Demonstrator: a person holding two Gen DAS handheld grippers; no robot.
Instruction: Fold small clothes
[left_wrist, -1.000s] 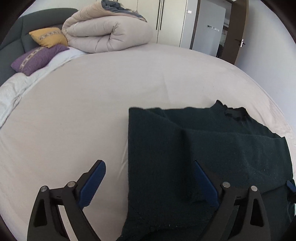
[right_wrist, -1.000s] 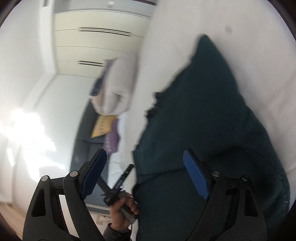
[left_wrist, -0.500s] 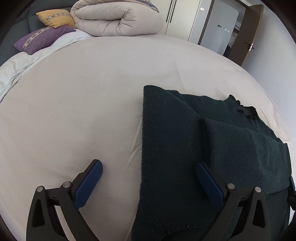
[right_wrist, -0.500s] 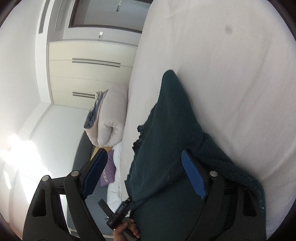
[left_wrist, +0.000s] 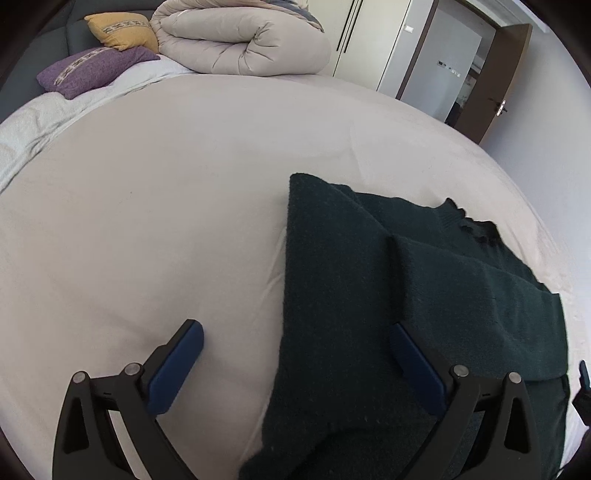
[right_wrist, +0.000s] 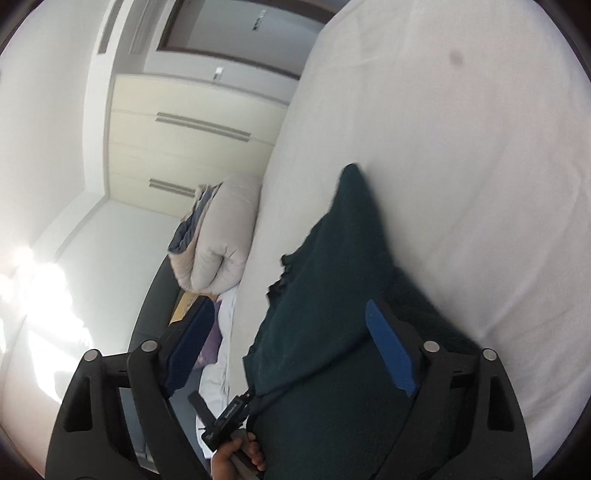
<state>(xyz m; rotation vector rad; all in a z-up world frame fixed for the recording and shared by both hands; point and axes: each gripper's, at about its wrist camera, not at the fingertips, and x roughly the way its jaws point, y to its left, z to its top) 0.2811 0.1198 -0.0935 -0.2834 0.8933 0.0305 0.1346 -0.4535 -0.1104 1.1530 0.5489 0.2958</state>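
Knitwear, dark green and thick, lies on the near right part of the bed: a small sweater (left_wrist: 424, 295) with its ribbed neck edge toward the far side and one panel already turned in over the body, leaving a raised fold line down the middle. It looks soft and fairly heavy for its size, the sort of fuzzy knit that slumps and stretches rather than holding a crease, and grips the sheet a little instead of sliding. I would judge the best hold to be at the corners of the near hem or along the folded edge, pinching through both layers so the top one does not drag off.

Standing over it, the left gripper (left_wrist: 295, 354) hangs just above the cloth with its blue pads spread wide, one over bare sheet and the other over the sweater, pinching nothing. The right gripper (right_wrist: 288, 343) is turned on its side, equally wide apart, with the sweater (right_wrist: 332, 295) running between and beneath its fingers but not caught.

Around that, the bed (left_wrist: 166, 221) is a smooth pale sheet with faint wrinkles. At its head sit a rolled duvet (left_wrist: 240, 40), a purple cushion (left_wrist: 96, 68) and a yellow cushion (left_wrist: 122, 31). Beyond are pale wardrobe doors (right_wrist: 177, 122) and a brown door (left_wrist: 495, 81) standing ajar.
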